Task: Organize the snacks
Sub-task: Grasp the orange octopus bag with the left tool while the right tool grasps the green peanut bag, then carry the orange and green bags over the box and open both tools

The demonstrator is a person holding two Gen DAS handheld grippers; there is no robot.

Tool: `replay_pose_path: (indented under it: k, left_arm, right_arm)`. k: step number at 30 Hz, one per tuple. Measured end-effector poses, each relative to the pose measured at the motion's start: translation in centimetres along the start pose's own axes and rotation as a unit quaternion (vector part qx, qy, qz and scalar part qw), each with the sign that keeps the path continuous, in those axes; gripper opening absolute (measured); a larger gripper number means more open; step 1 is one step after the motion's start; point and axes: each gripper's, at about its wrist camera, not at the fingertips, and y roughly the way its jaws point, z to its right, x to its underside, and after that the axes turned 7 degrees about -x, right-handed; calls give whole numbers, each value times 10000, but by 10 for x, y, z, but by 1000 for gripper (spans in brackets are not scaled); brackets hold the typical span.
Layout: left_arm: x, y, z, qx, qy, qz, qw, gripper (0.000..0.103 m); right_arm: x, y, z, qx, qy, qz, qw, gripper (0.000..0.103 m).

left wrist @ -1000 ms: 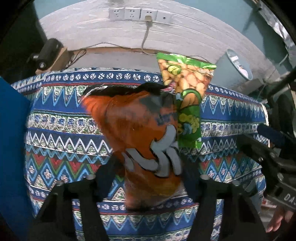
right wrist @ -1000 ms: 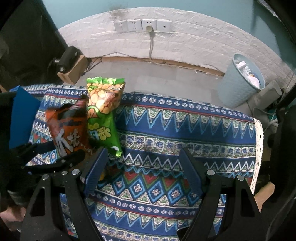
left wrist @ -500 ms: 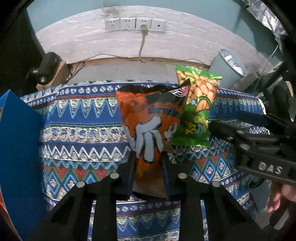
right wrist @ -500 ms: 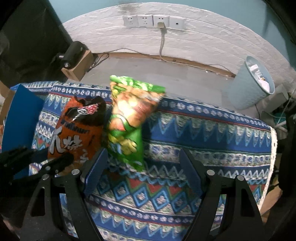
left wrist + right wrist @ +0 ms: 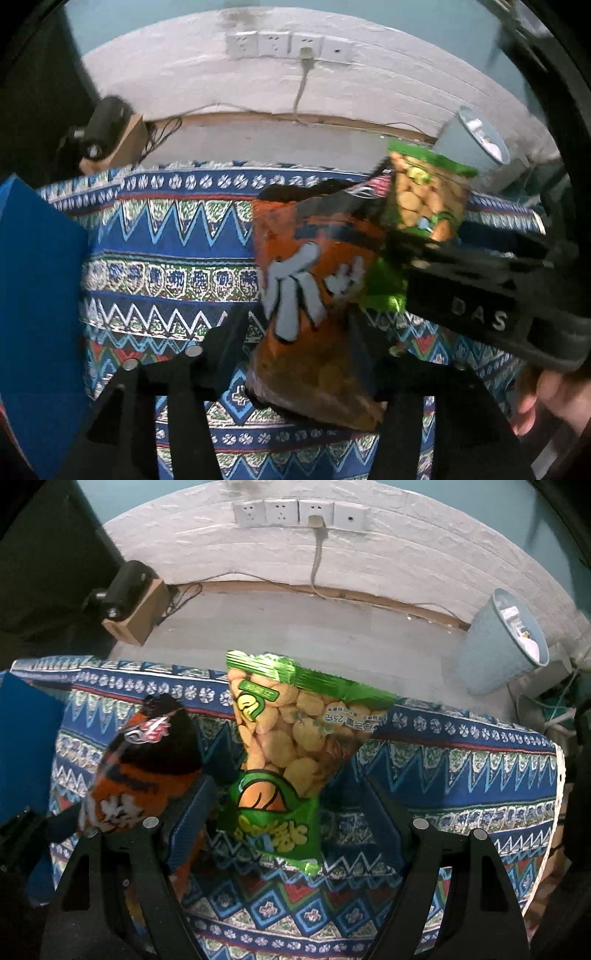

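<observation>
Left hand-held gripper (image 5: 299,365): we see its jaws have just been opening. The orange bag (image 5: 314,291) sits between them, and they stand apart with a gap on the left side, so we think they no longer squeeze it.
Right hand-held gripper (image 5: 291,819): its jaws stand wide apart. The green bag (image 5: 288,753) sits between them, not pressed.
Where the bags are: both stand on the counter (image 5: 461,775) with its zigzag cloth, side by side and touching. The orange one is on the left.
Long way of the bags: it runs from near us toward the far wall.
Nearer hand: the right one is over the green bag.
Hand pose: both point steeply down.
Far away: a blue box (image 5: 37,280) at the left, a bin (image 5: 502,642) on the floor.
</observation>
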Motion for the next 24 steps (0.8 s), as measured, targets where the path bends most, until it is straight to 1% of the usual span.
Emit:
replay_pose_path:
  k: [2,4,5,6,7,8,9,10,11,13,14,15,16,17,21,24]
  left_arm:
    - [-3,7,-3,91,-100,-109,9998,69]
    - [-3,13,-2,132,-104,-157,9997,73]
    - [-3,15,-1,126,-88,-176,9997,76]
    - [-2,17,0,137,-70,-192,9997,77]
    - [-2,20,2,168,-58,-217,9996,77]
    - [-2,22,3,218,-62,-243,9994,77]
    - [-1,24,4,261,-76,-272,9993,77]
    - [-1,25,4,276,-80,-294,9992,77]
    - [0,27,6,286,-72,-316,9991,77]
    - [2,28,10,358,-1,-322,9988,69]
    - [3,27,13,442,46,-299,9986,59]
    - [4,26,16,476,84,-296,9984,51]
    - [3,25,20,440,149,-293,9985,49]
    - [3,24,23,384,228,-263,9987,45]
    - [6,20,32,152,433,-112,9989,41]
    - [9,15,34,77,544,-33,9985,39]
  right_arm:
    - [0,4,1,35,-10,-25,10000,80]
    - [0,8,2,53,-44,-55,10000,79]
    - [0,9,3,52,-73,-75,9999,79]
    - [1,11,3,43,-116,-99,9999,79]
    - [2,13,3,36,-139,-121,9998,75]
    - [3,15,3,1,-166,-153,9997,66]
    - [4,17,4,-92,-194,-196,9996,61]
    - [5,18,5,-170,-226,-232,9993,53]
    - [6,18,4,-205,-261,-243,9992,48]
    - [7,14,3,-179,-356,-204,9990,46]
    - [8,11,3,-92,-437,-171,9989,42]
    - [9,9,4,-39,-486,-151,9987,41]
    - [10,6,5,21,-518,-124,9986,41]
    - [11,4,7,52,-526,-108,9985,41]
    - [17,-5,18,128,-517,-87,9985,40]
    - [22,-12,24,183,-551,-51,9983,40]
